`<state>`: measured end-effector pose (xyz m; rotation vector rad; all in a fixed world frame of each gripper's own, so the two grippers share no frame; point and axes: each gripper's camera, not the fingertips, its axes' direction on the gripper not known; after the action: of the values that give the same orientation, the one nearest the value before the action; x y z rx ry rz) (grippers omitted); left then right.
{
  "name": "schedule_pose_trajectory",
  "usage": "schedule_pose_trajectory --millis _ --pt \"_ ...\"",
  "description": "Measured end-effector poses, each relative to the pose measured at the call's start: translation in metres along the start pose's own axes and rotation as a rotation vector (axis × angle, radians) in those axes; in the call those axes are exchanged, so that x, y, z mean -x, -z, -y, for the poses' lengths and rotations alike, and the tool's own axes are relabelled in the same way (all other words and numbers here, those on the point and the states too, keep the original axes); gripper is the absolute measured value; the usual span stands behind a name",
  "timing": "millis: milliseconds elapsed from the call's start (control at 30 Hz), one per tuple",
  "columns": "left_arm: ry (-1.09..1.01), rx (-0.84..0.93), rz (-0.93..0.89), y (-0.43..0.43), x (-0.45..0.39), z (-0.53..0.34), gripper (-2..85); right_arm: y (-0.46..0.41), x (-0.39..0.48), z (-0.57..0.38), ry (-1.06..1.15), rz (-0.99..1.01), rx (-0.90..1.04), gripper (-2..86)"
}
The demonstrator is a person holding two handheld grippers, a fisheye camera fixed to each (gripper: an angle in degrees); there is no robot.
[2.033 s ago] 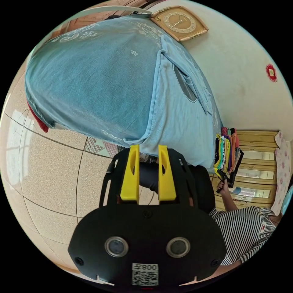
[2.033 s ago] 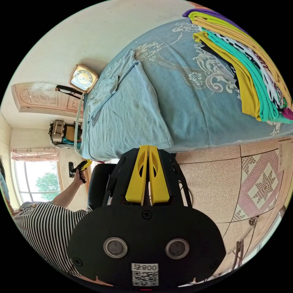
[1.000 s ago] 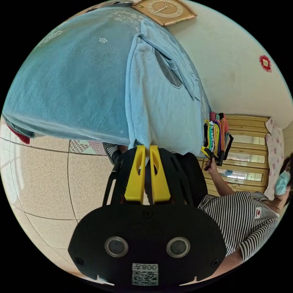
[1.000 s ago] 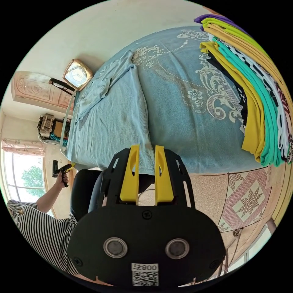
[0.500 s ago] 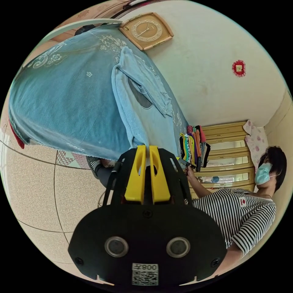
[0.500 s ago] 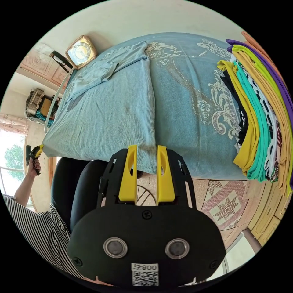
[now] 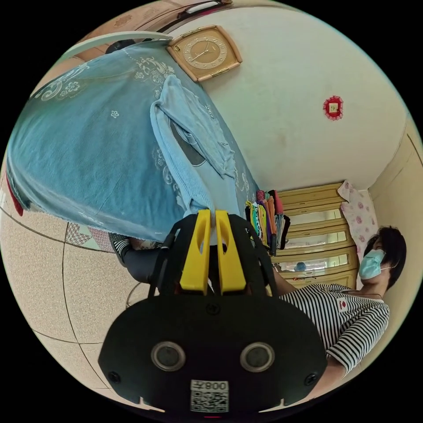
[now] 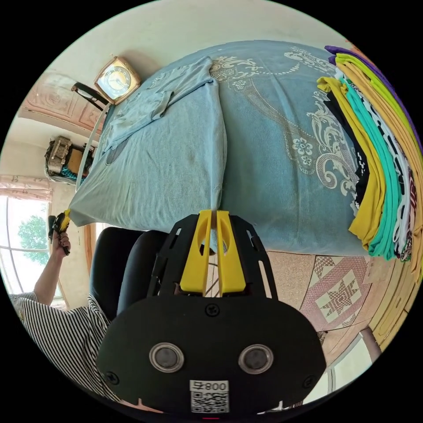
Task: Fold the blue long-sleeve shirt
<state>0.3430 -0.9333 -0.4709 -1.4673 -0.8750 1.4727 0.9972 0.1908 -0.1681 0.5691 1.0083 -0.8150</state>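
the blue long-sleeve shirt (image 8: 167, 163) lies spread on the blue bedspread (image 8: 282, 185), its hem hanging at the near edge. the right gripper (image 8: 212, 220) is clenched on one hem corner and the left gripper (image 7: 210, 217) on the other. the risk is a thin pinch: if either corner slips during the lift, the hem sags, the fold goes crooked, or cloth drags toward the stack of folded clothes (image 8: 379, 167).
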Motion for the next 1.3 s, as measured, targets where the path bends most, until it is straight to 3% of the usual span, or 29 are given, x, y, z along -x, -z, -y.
schedule_pose_trajectory --millis 367,1300 --pt "-0.095 -0.097 -0.087 0.034 -0.02 -0.065 1.6 0.055 -0.08 -0.055 -0.014 0.5 -0.187 1.5" --pt "-0.158 -0.312 -0.337 0.12 0.0 -0.311 1.1 0.082 -0.16 -0.293 0.14 0.809 -0.392 1.2"
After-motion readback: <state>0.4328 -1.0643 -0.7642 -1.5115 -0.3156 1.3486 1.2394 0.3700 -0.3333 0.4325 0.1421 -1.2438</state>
